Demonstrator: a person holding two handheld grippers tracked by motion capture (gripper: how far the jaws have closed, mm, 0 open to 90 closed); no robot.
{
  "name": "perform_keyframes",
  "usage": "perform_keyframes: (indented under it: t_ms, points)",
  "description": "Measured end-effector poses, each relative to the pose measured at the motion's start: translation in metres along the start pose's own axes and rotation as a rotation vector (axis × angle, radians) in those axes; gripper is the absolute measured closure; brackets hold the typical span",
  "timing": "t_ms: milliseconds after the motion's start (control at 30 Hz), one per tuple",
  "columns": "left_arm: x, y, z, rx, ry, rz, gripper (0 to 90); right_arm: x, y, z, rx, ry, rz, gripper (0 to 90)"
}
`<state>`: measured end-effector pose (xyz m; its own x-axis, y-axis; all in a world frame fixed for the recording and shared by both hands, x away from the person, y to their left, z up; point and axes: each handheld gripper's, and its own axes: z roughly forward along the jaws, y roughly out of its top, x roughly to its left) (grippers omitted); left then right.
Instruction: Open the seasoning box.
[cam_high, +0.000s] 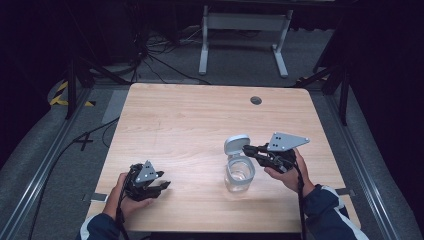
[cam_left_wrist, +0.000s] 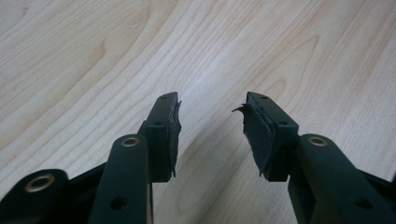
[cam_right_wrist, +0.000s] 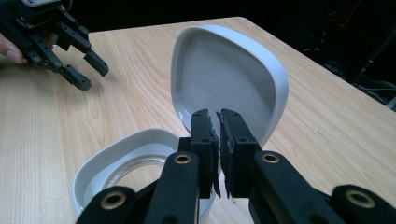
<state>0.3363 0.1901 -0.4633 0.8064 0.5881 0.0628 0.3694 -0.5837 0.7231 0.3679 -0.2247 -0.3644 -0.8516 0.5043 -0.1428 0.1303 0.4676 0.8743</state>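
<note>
From here I can't tell whether the right hand-held gripper (cam_right_wrist: 219, 122) actually pinches the container lid (cam_right_wrist: 229, 79); the container (cam_right_wrist: 100, 161) below it runs off frame.

A: Where's free room on the light wooden tabletop (cam_high: 190, 120)?

B: Far half and centre bare. Obstacle sits right of centre: clear glass jar (cam_high: 239, 175) with grey flip lid (cam_high: 236, 145) standing upright.

A: Lanes?

B: Right black two-jaw gripper (cam_high: 247, 149) crowds the lid. Left black gripper (cam_high: 164, 183) is well apart, wide gap between it and the jar.
</note>
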Motion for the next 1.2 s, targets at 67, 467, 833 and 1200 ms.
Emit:
perform_keyframes:
  t_ms: [67, 467, 833, 1200]
  points:
    - [0.000, -0.003, -0.002, 0.000, -0.008, -0.012, 53.2, 0.000, -0.001, -0.002, -0.001, 0.001, -0.005, 83.0]
    - [0.002, -0.019, -0.008, 0.011, -0.009, -0.037, 43.4, 0.000, -0.012, -0.023, 0.052, -0.040, -0.034, 68.4]
    - [0.008, -0.030, -0.009, -0.005, -0.003, -0.067, 35.6, 0.000, -0.035, -0.048, 0.113, -0.078, -0.051, 55.6]
    - [0.016, -0.034, -0.008, -0.009, -0.007, -0.106, 28.1, -0.003, -0.080, -0.080, 0.212, -0.147, -0.028, 43.7]
